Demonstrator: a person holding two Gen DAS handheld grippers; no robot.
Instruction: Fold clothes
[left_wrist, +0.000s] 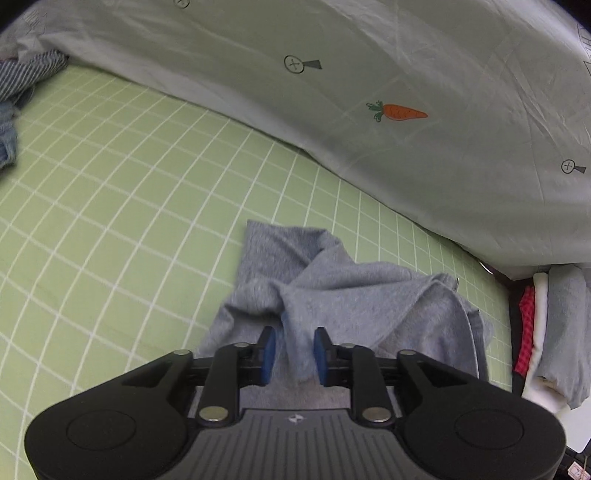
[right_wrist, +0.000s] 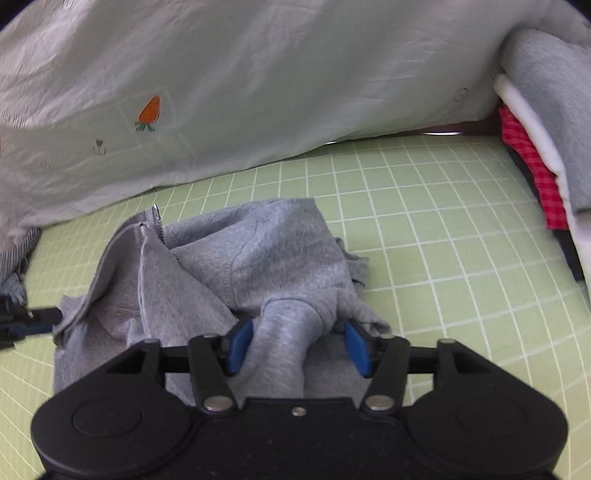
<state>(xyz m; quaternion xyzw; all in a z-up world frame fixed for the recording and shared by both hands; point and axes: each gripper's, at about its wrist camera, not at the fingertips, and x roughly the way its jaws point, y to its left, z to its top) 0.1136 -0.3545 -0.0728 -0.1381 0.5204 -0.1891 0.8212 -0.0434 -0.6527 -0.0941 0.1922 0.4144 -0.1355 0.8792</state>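
Item: grey zip hoodie (right_wrist: 229, 266), crumpled in a heap on the green checked sheet (right_wrist: 424, 229), near the bed's front edge and just short of the pale carrot-print duvet (right_wrist: 258, 81) banked along the far side. Zipper pull (right_wrist: 158, 218) stands up at the heap's far left.

Left gripper (left_wrist: 294, 350): blue pads spread, a ridge of grey cloth running between them; the pads do not appear to press it, so judged released rather than clenched.

Right gripper (right_wrist: 297, 345): pads likewise spread wide, straddling a bunched sleeve or cuff without visibly pinching it; judged released.

Also present: stack of folded garments (right_wrist: 532, 166) (grey, white, red check) at the bed's right edge; striped and denim-blue clothes (left_wrist: 22, 92) at the far left corner.

Progress, as judged: some pieces seem done, going by the stack. The hoodie is not yet spread flat, sleeves untucked, no fold made. Remaining: grip, lay out, fold, then the left-corner clothes.
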